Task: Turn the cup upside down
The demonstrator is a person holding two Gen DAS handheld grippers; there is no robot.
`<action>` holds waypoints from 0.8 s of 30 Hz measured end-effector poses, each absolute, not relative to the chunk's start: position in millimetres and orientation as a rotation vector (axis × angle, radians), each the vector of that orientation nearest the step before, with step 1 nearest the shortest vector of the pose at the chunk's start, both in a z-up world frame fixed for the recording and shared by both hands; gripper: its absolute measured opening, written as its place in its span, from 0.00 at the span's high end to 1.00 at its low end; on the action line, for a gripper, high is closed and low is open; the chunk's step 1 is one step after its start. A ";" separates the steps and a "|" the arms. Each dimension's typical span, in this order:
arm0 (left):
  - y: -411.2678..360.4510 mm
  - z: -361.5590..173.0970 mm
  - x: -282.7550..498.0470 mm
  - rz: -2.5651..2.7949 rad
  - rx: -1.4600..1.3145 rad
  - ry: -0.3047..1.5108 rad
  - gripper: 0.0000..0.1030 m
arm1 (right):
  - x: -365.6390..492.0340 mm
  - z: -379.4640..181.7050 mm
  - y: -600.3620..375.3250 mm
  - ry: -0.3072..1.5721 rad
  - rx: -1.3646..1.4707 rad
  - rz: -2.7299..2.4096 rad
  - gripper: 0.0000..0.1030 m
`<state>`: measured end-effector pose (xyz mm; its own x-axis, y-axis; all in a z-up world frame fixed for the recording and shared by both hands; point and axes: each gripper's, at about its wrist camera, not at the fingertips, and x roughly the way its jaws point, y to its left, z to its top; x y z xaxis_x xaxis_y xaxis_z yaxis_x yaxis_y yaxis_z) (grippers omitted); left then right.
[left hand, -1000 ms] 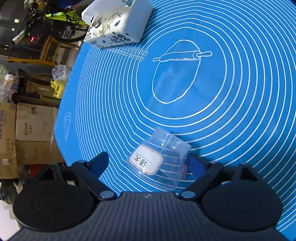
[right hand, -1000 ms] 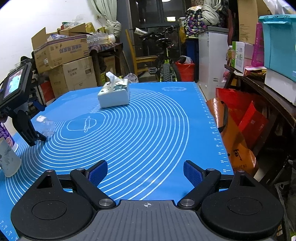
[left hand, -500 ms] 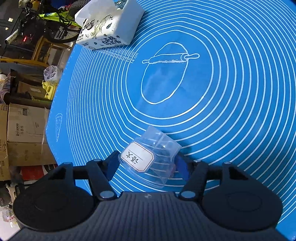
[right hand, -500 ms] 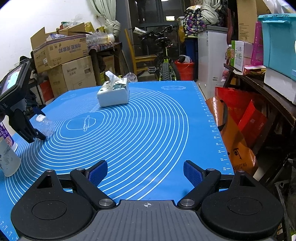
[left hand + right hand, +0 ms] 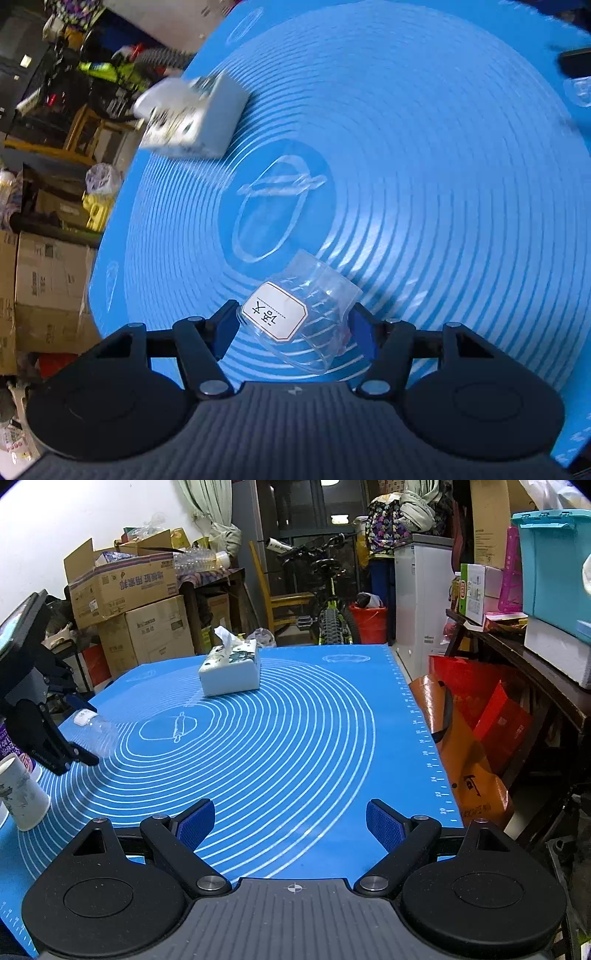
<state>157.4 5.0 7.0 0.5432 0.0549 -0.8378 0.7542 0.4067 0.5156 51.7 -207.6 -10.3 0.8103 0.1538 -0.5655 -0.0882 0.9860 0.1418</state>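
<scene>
A clear plastic cup [image 5: 303, 317] with a white label sits tilted between the blue pads of my left gripper [image 5: 295, 328], which is shut on it and holds it above the blue mat [image 5: 424, 184]. In the right wrist view the cup [image 5: 94, 727] shows at the far left, held by the left gripper [image 5: 79, 734]. My right gripper [image 5: 291, 825] is open and empty over the mat's near edge.
A white tissue box [image 5: 229, 668] stands at the mat's far middle; it also shows in the left wrist view [image 5: 192, 118]. A paper cup [image 5: 22, 799] stands at the left edge. Cardboard boxes [image 5: 133, 602], a bicycle [image 5: 328, 602] and shelves surround the table.
My left gripper has closed on the clear cup and lifted it off the mat, tilting. The right gripper has stayed still and open.
</scene>
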 end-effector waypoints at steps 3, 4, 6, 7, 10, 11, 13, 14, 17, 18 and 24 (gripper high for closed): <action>-16.4 7.4 136.6 -0.571 1.072 0.887 0.36 | 45.0 -8.7 -211.7 0.619 0.116 0.120 0.13; -24.8 7.2 129.5 -0.587 1.071 0.877 0.36 | 41.8 -8.5 -213.5 0.621 0.118 0.117 0.13; -39.9 5.7 117.2 -0.614 1.071 0.865 0.36 | 36.1 -8.8 -217.2 0.624 0.122 0.111 0.13; -49.3 4.5 110.9 -0.629 1.071 0.859 0.36 | 32.2 -9.5 -219.6 0.626 0.126 0.106 0.13; -69.1 0.6 95.3 -0.670 1.081 0.849 0.36 | 23.6 -10.8 -227.0 0.633 0.139 0.091 0.13; -75.1 -1.0 90.5 -0.681 1.088 0.849 0.36 | 21.5 -11.4 -229.9 0.636 0.143 0.085 0.13; -87.2 -5.0 82.9 -0.698 1.100 0.854 0.36 | 17.0 -13.6 -235.8 0.644 0.152 0.073 0.13; -91.6 -6.9 79.8 -0.703 1.109 0.857 0.36 | 15.2 -14.6 -238.5 0.649 0.158 0.067 0.13; -101.1 -13.3 75.7 -0.710 1.136 0.870 0.36 | 10.0 -17.5 -245.7 0.659 0.170 0.054 0.13; -103.3 -15.9 74.9 -0.708 1.147 0.873 0.36 | 7.4 -18.4 -246.8 0.662 0.172 0.051 0.13; -108.2 -22.4 72.1 -0.673 1.156 0.881 0.36 | 0.8 -21.8 -252.6 0.676 0.185 0.044 0.13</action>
